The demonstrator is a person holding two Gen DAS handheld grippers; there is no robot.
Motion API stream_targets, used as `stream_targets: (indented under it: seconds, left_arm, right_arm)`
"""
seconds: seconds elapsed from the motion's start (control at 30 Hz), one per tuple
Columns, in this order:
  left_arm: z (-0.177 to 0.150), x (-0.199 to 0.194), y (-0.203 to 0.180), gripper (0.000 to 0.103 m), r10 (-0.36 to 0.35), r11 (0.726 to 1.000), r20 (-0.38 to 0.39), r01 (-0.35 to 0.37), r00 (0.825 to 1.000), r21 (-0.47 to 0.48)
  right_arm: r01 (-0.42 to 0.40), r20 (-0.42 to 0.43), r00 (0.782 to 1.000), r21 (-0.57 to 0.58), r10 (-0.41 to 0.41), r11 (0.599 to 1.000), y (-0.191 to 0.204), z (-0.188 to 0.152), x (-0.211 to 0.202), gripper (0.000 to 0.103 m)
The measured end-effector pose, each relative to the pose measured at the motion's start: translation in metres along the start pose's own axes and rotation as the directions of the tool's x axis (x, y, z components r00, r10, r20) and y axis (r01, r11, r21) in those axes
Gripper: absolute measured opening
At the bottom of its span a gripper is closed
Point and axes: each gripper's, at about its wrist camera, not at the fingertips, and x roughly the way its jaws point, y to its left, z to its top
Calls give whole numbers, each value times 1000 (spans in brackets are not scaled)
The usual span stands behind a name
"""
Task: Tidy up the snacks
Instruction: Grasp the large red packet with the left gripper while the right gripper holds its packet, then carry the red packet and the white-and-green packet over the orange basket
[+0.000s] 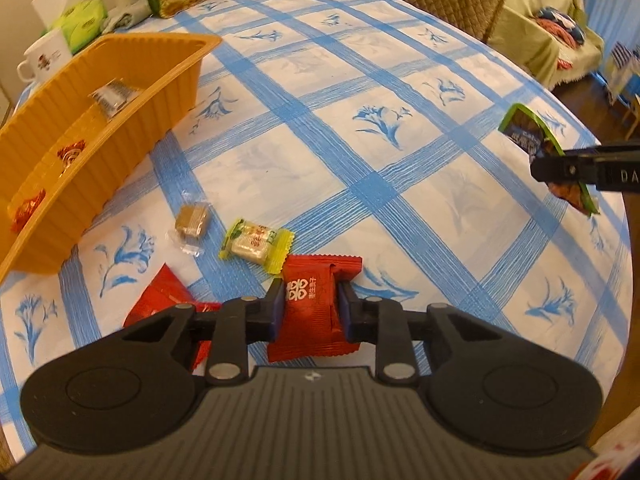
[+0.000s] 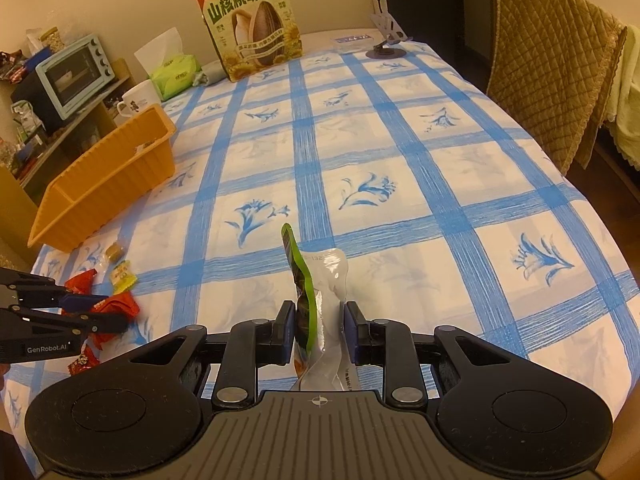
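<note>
Left wrist view. The left hand-held gripper (image 1: pixel 310 306) has its two fingers closed against the sides of a red snack packet (image 1: pixel 316 304), which is pinched between the blue pads just above the tabletop (image 1: pixel 400 208), covered by a blue-checked cloth with flower prints. A second red packet (image 1: pixel 160 300) lies on the cloth to the left, partly hidden under the gripper body. Just beyond the fingers lie a yellow-green wrapped candy (image 1: pixel 256 246) and, near it to the left, a brown candy in clear wrap (image 1: pixel 192 220). An orange ribbed tray (image 1: pixel 132 120) stands at upper left; inside it are a clear-wrapped piece (image 1: pixel 112 96) in the far compartment and two red-wrapped pieces (image 1: pixel 72 152) in nearer ones. A white mug (image 1: pixel 40 60) and a green tissue pack (image 1: pixel 82 20) stand behind the tray. At the right edge, the right hand-held gripper (image 1: pixel 560 168) grips a green-edged pouch (image 1: pixel 524 132).

Right wrist view. The right hand-held gripper (image 2: pixel 316 328) is nearly closed, its pads pressing on the green-edged pouch (image 2: pixel 312 300), which stands upright between them, clear of the cloth. The orange ribbed tray (image 2: pixel 108 184) sits at left, well apart from this pouch. At lower left the left hand-held gripper (image 2: pixel 100 312) holds the red snack packet (image 2: pixel 116 304) beside the loose candies. A large sunflower-seed bag (image 2: pixel 252 28) stands at the far end.
</note>
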Motion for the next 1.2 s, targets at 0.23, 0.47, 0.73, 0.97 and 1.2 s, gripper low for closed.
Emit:
stream_targets:
  seconds: [0.23,0.47,0.73,0.97,1.2]
  left_arm:
    - [-3,-19,5,24,9,998,25,-8,1000,-60]
    - [-5,-53,12,24,17,993,94,-5,995,-120]
    - [-7,-95,30,24,70,982,170,-37,983,-187]
    - [1,-123,61,24,150,963,217,-92,965,-255]
    - [18,-135,104,24,224,935,239,-139,945,-327]
  right_arm:
    - [-22,13,1000,-26,23,999,9,0,-5,26]
    - [-61,25,998,-69,63,996,25,6,-9,26]
    - [-139,30,989,-149,145,979,57,22,-7,26]
    - [-227,16,971,-232,237,946,102,45,7,26]
    - [-310,14,945,-293,328,905,154,79,29,26]
